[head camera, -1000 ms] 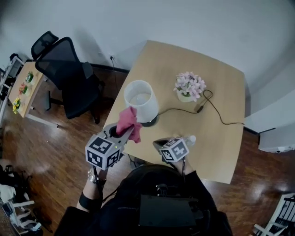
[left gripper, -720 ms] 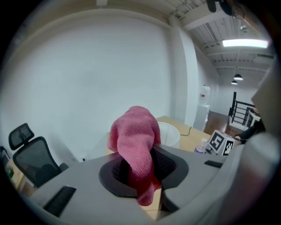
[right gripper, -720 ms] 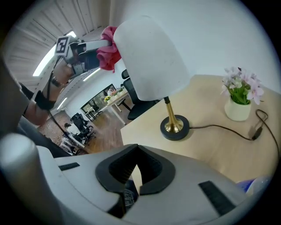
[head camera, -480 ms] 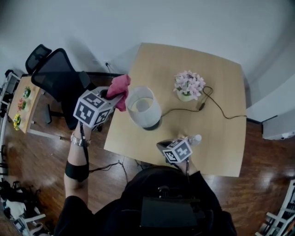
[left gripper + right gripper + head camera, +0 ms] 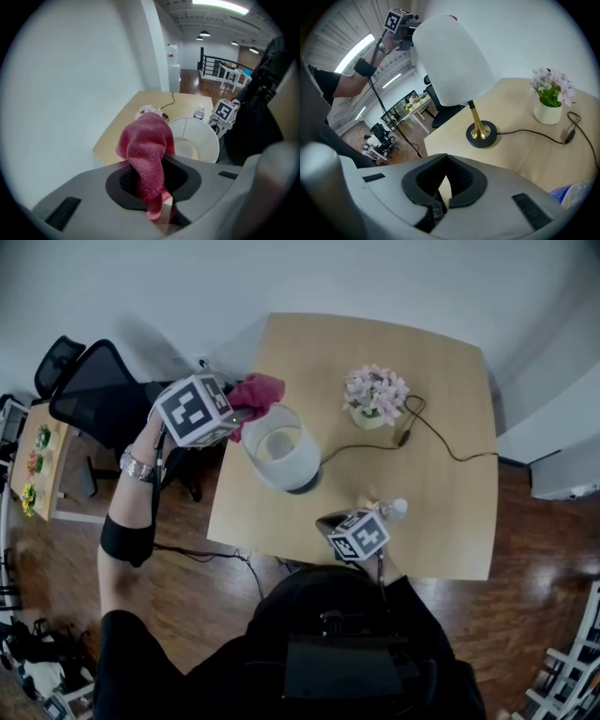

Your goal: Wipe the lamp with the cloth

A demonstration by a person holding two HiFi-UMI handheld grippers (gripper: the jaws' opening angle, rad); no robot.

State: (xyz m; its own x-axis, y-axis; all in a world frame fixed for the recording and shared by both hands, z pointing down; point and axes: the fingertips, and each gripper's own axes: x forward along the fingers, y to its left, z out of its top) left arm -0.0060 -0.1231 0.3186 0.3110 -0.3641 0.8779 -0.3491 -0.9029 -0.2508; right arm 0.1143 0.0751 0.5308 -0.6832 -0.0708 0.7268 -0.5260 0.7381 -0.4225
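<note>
A lamp with a white shade (image 5: 279, 452) and a brass stem on a dark base (image 5: 481, 134) stands near the left edge of the wooden table (image 5: 441, 409). My left gripper (image 5: 239, 414) is shut on a pink cloth (image 5: 257, 390), which it holds at the far left rim of the shade. In the left gripper view the cloth (image 5: 146, 150) bulges up out of the jaws, above the shade (image 5: 199, 140). My right gripper (image 5: 330, 522) is shut and holds nothing; it hovers at the table's near edge, pointing towards the lamp shade (image 5: 450, 61).
A pot of pink flowers (image 5: 375, 396) stands beyond the lamp, with a black cable (image 5: 441, 448) running across the table. A plastic bottle (image 5: 393, 510) lies beside my right gripper. A black office chair (image 5: 98, 395) stands off the table's left side.
My left gripper has swung the cloth from the near side of the shade round its left side to the far left rim, rolling as it went. The right gripper stayed put.
</note>
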